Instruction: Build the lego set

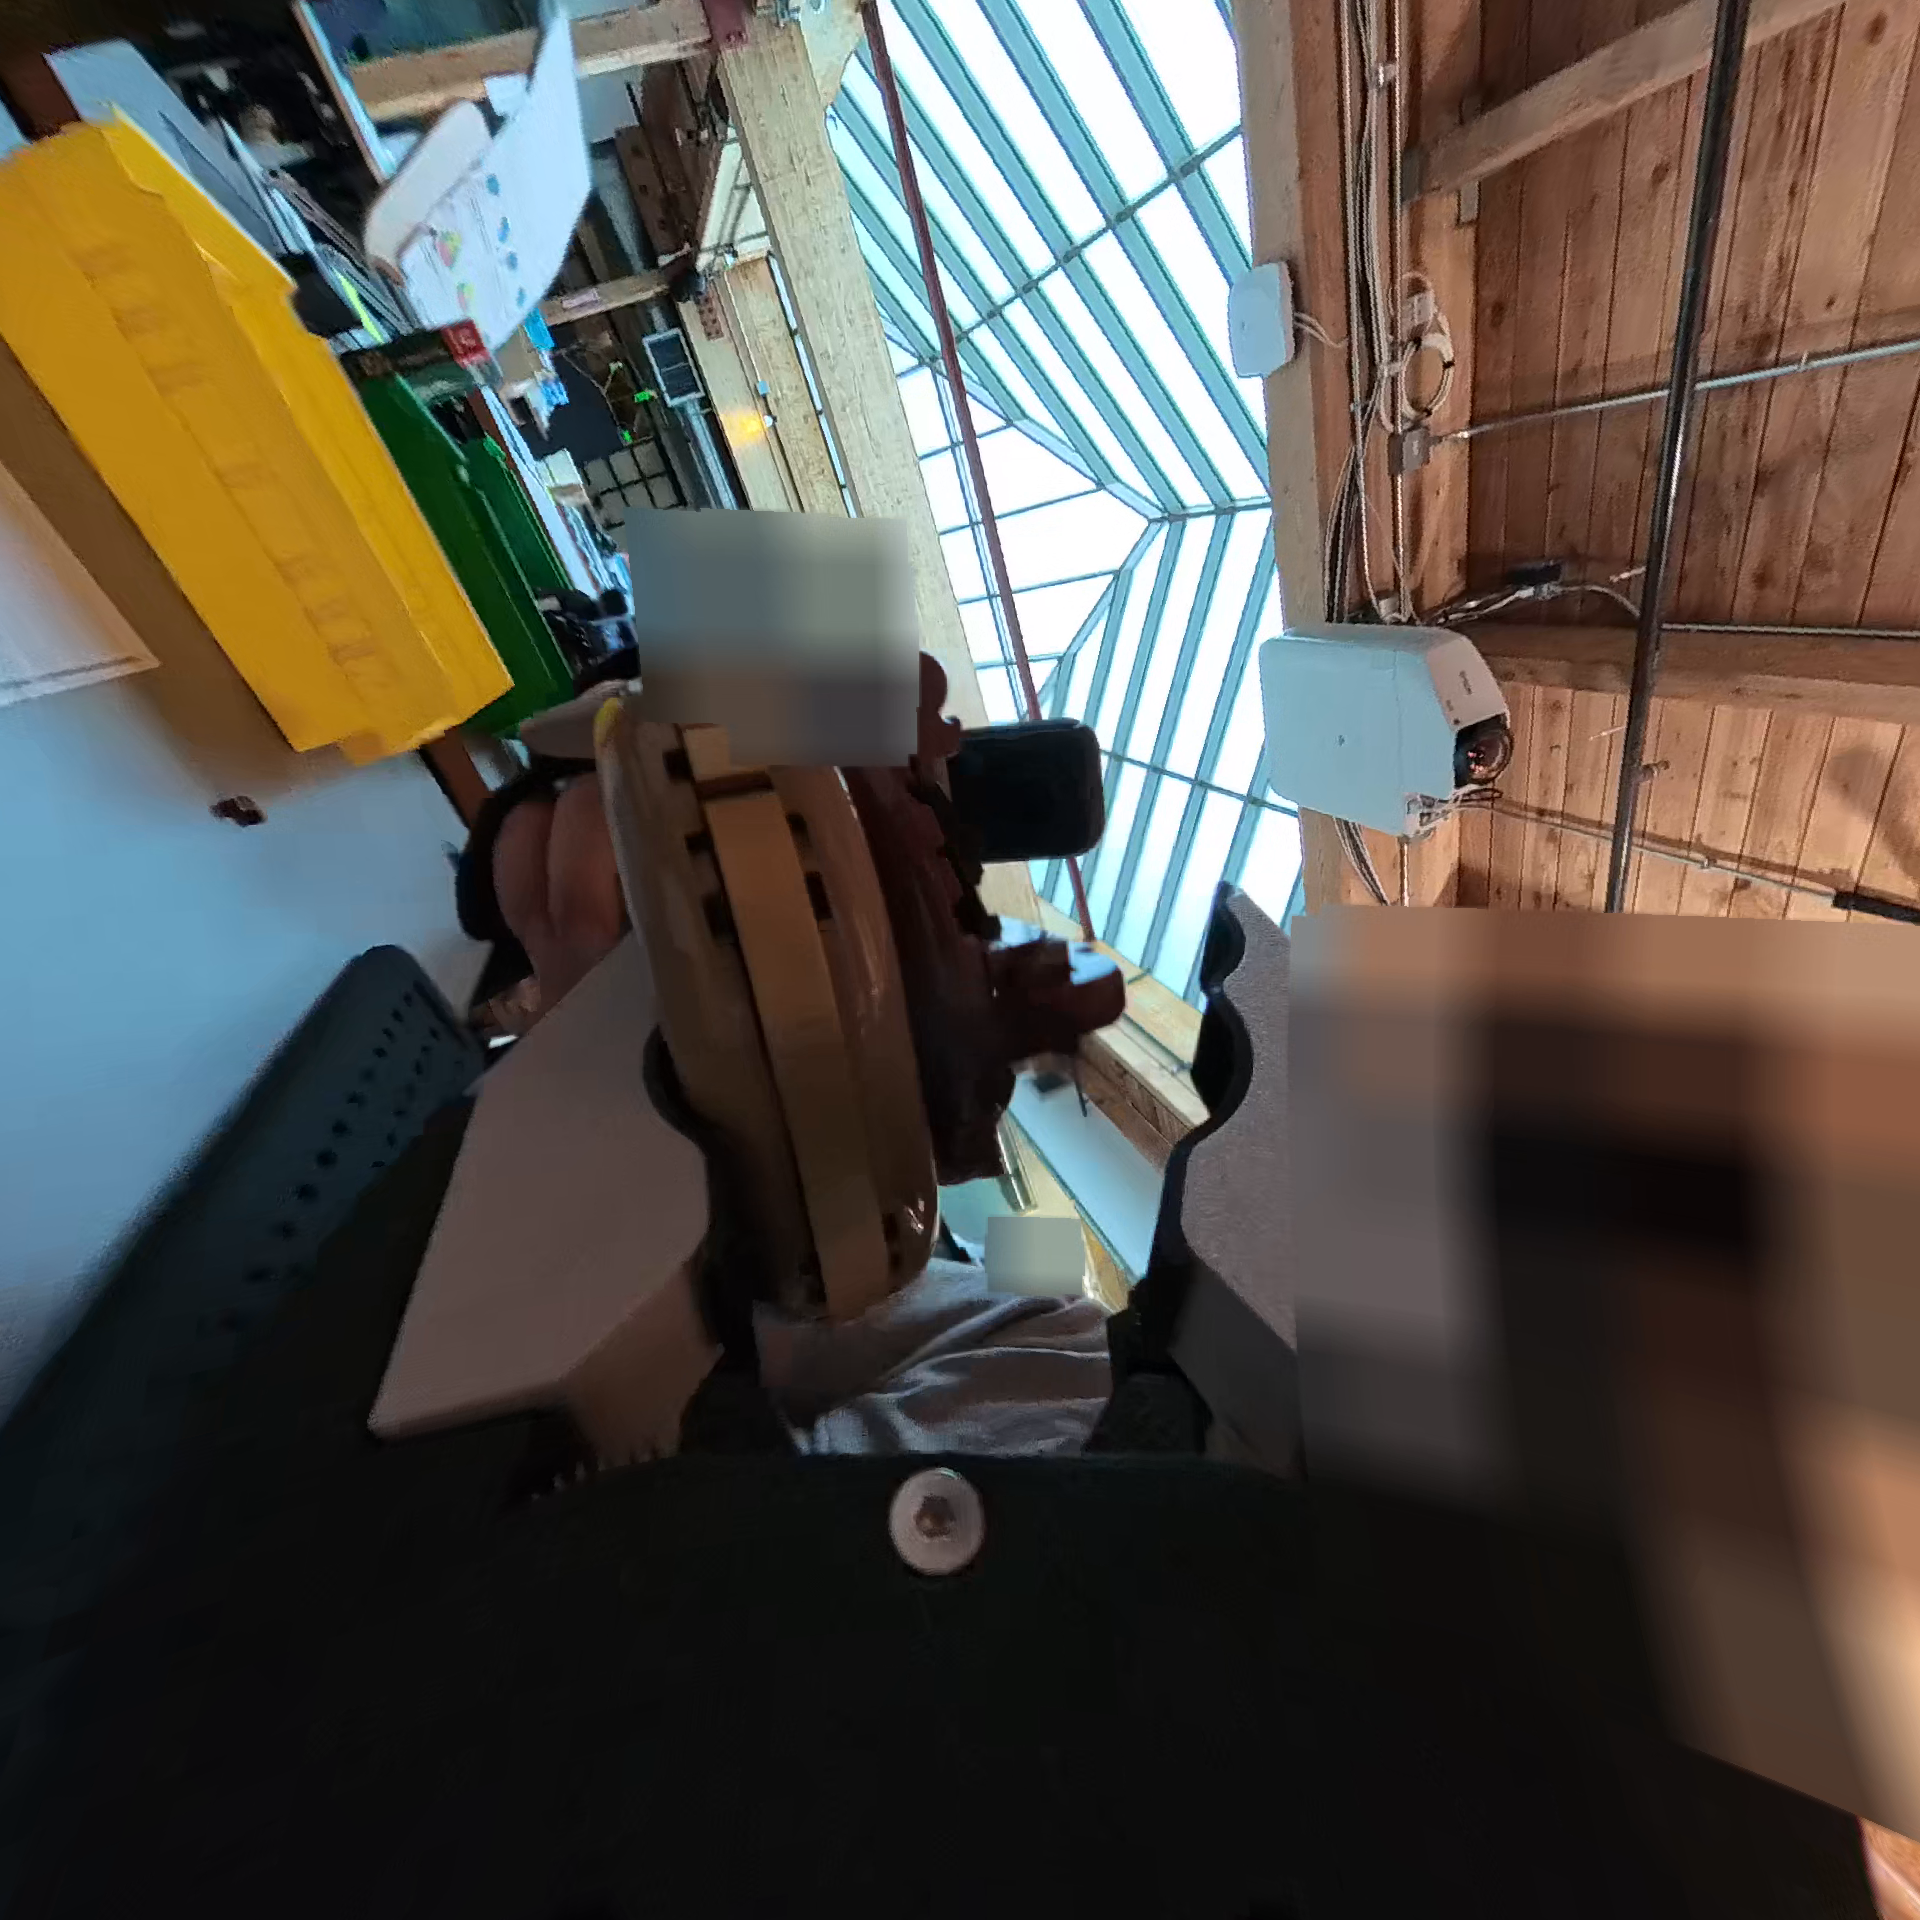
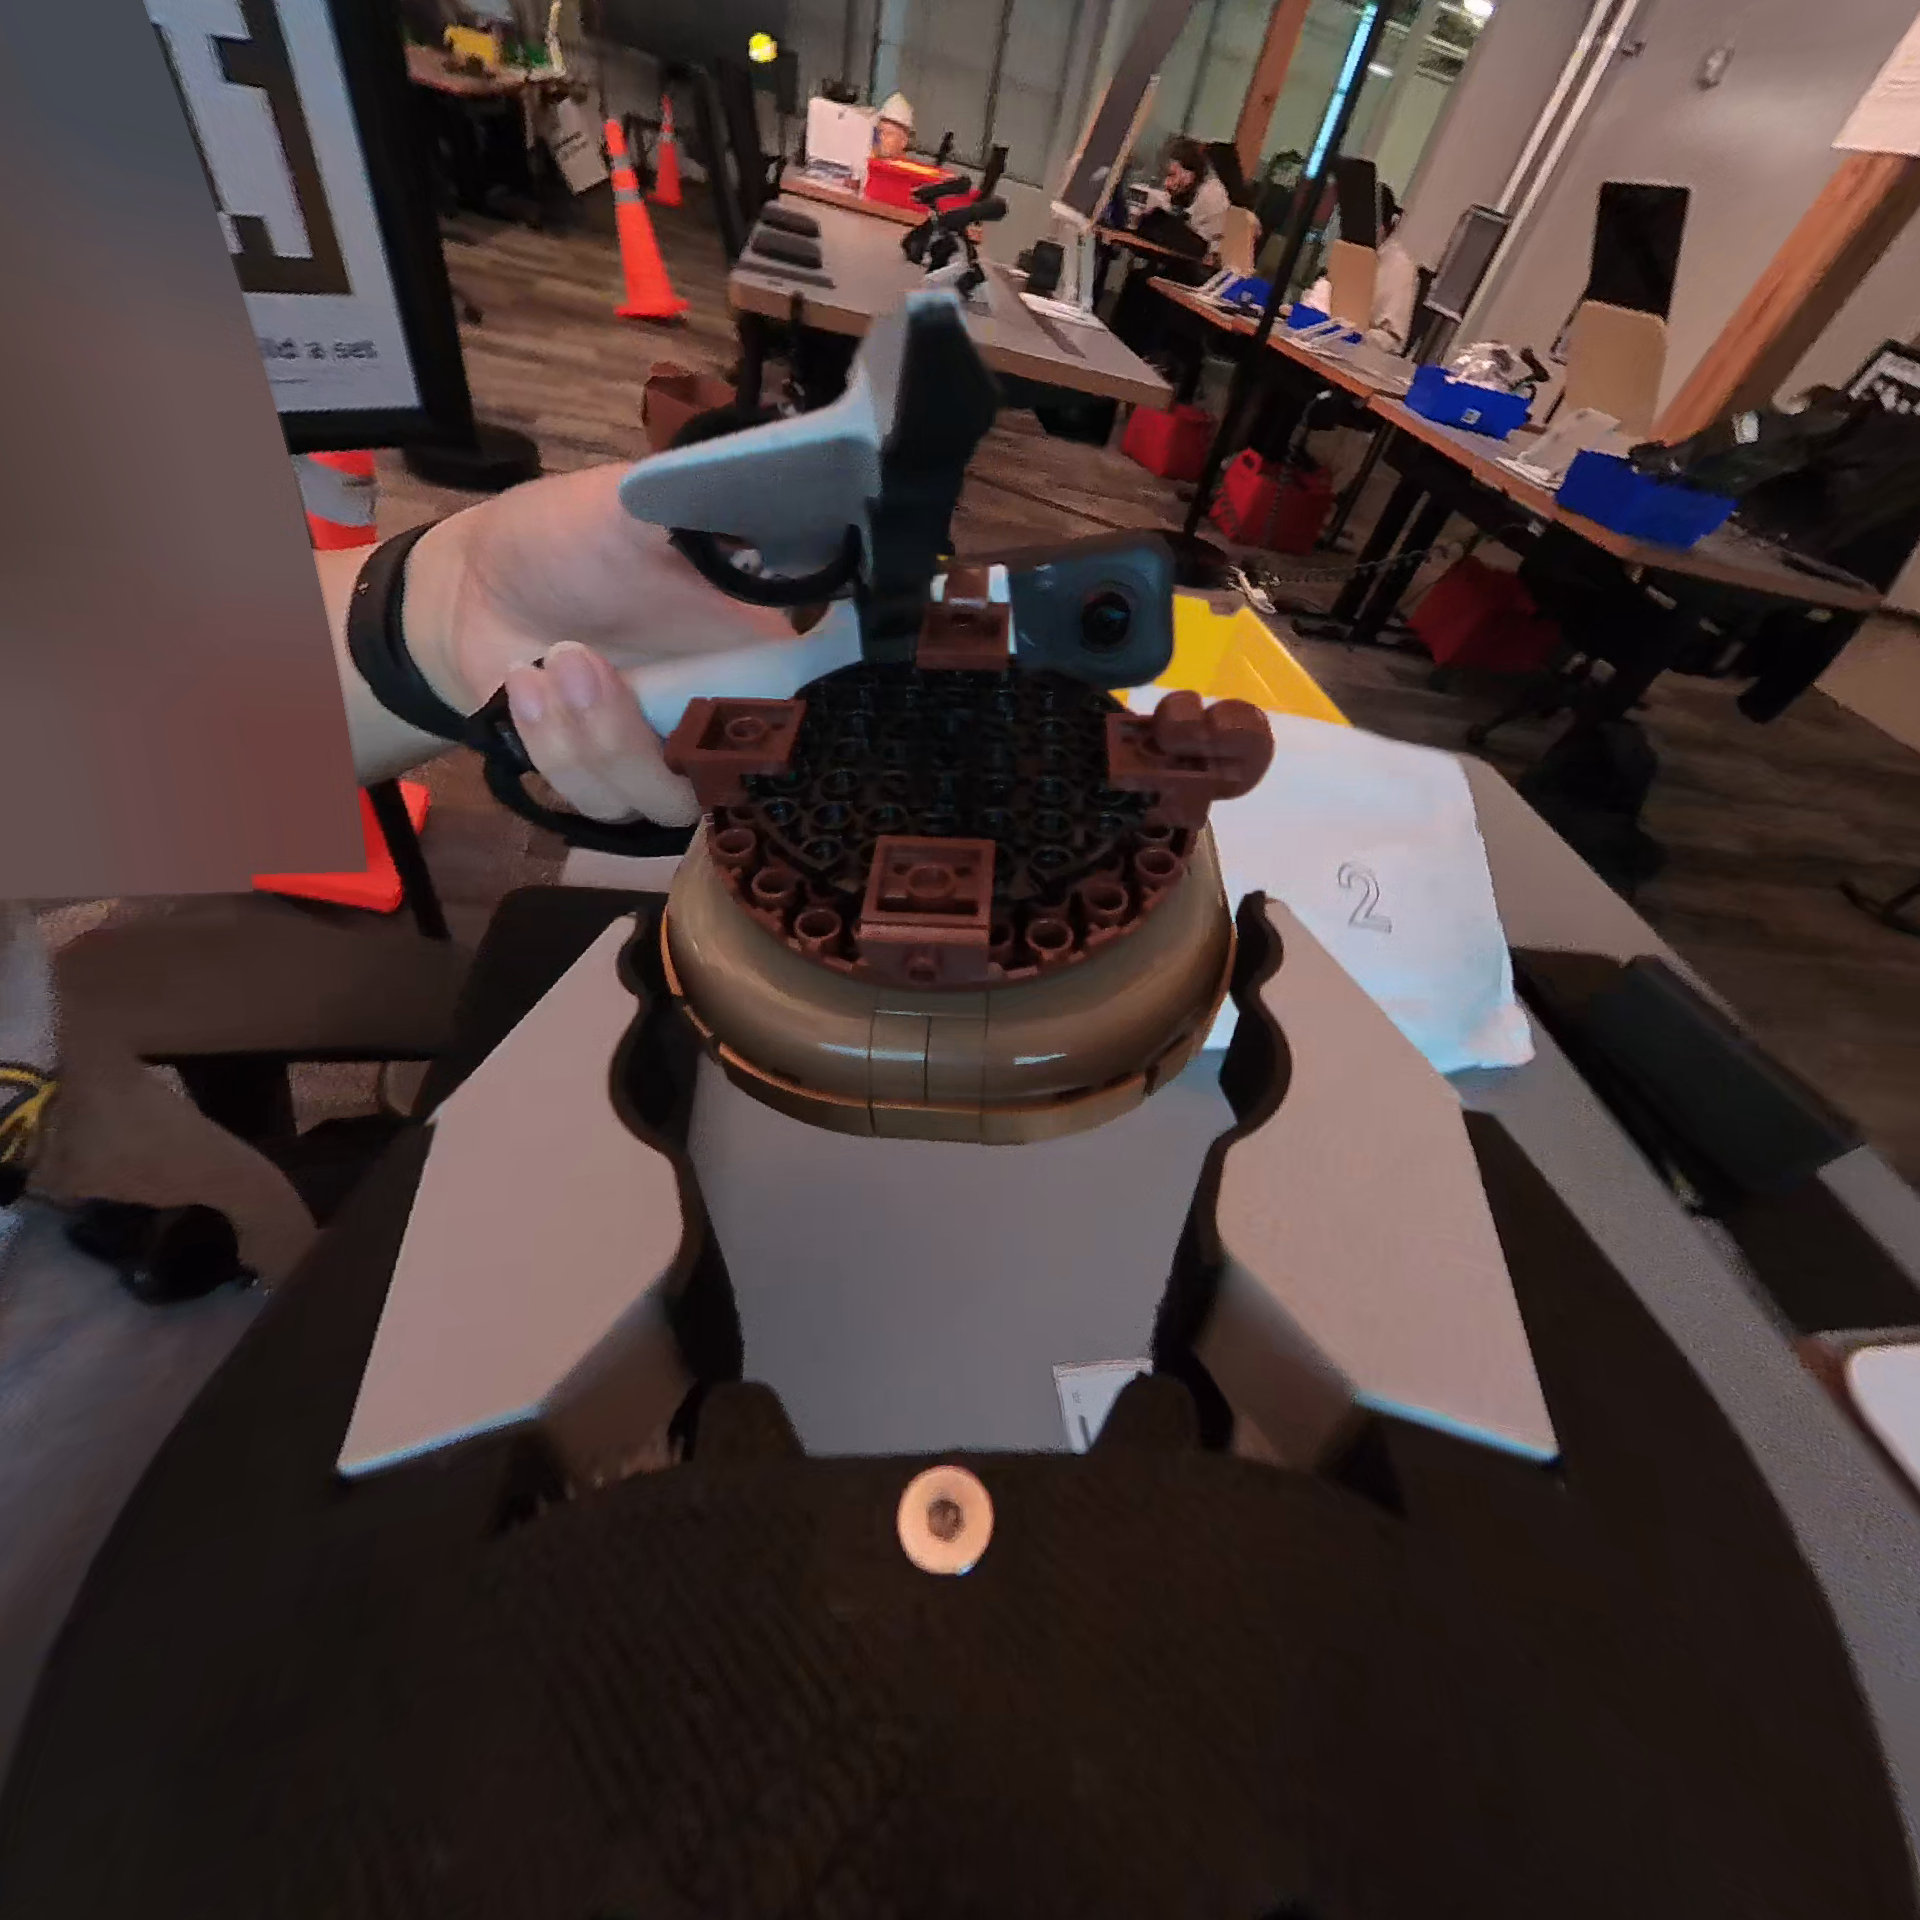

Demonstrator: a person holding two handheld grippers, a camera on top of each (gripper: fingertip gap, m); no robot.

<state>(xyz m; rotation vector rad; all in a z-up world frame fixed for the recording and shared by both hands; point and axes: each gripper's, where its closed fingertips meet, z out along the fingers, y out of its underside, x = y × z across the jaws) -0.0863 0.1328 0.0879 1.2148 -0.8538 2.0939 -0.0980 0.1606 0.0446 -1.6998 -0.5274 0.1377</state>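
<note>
A round lego assembly (image 2: 935,997) has a tan ring and a dark brown studded plate with its underside up. Several small brown bricks (image 2: 925,899) sit around its rim. My right gripper (image 2: 945,966) is shut on the tan ring, one finger on each side. My left gripper (image 2: 904,468), held by a hand, is at the assembly's far edge. In the left wrist view the assembly (image 1: 790,1018) stands edge-on against the left finger (image 1: 540,1195). My left gripper (image 1: 925,966) is open, with a gap to its right finger (image 1: 1226,1091).
A white numbered bag (image 2: 1382,883) and a yellow bin (image 2: 1236,655) lie on the table behind the assembly. Orange cones (image 2: 639,239) and long tables with blue bins (image 2: 1642,499) stand farther off. The left wrist view is tilted up at yellow (image 1: 208,416) and green (image 1: 468,499) bins. The left gripper's tips are roughly 4 centimetres from the right gripper's.
</note>
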